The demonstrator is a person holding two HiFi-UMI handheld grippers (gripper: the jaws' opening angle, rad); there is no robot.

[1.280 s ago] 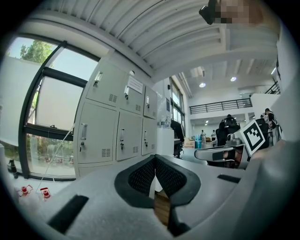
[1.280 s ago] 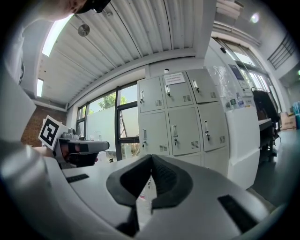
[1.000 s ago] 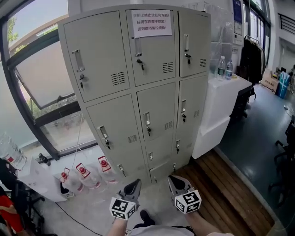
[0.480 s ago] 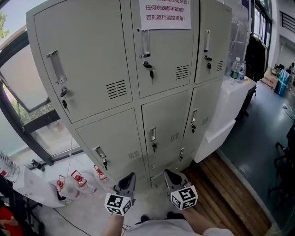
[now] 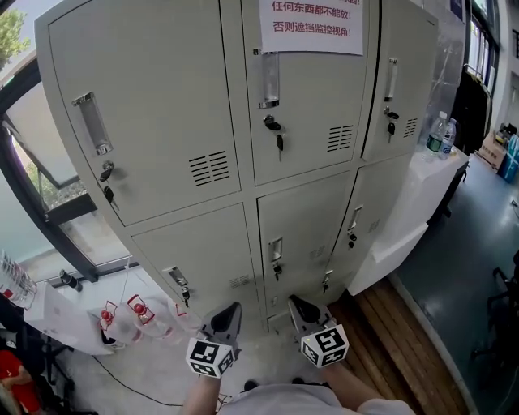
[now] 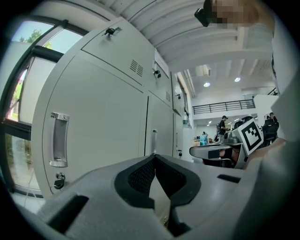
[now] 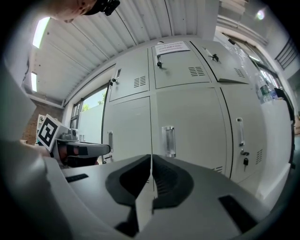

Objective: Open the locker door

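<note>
- Down at 6 o'clock of the head view, the left gripper (image 5: pixel 231 311) and right gripper (image 5: pixel 297 303) sit low and side by side. Both point at the locker bank (image 5: pixel 162 121) but are well apart from it, touching nothing.
- Same view: the locker bank fills 10 to 2 o'clock, and every door is shut.
  - The top-middle door (image 5: pixel 316 154) has a paper notice (image 5: pixel 312 18) at 12 o'clock. Its recessed handle (image 5: pixel 269 79) is just below that, with a key (image 5: pixel 278 139) hanging in the lock.
  - The centre door (image 5: pixel 312 215) one row down is the one nearest above the grippers. Its small handle (image 5: pixel 276 250) is at its left edge.
  - Water jugs (image 5: pixel 122 314) stand on the floor at 8 o'clock.
- Left gripper view: jaws clenched tip to tip, nothing between them. A tall door pull (image 6: pixel 58 139) is at 9 o'clock, with a lock just under it.
- Right gripper view: jaws pressed together, empty. A chrome pull (image 7: pixel 168 140) sits at 12 o'clock just over the tips. A side pull (image 7: pixel 240 132) with a dangling key is at 3 o'clock.
- Step, as I read it: approach only. I can't tell which door is the target yet.
- Next move calls for:
  - Lift one gripper to a handle.
  - Spread the jaws to pinch it, or hook a tip into the recess.
  - Turn the key first if the door is locked.
  - Pull along the hinge arc.
</note>
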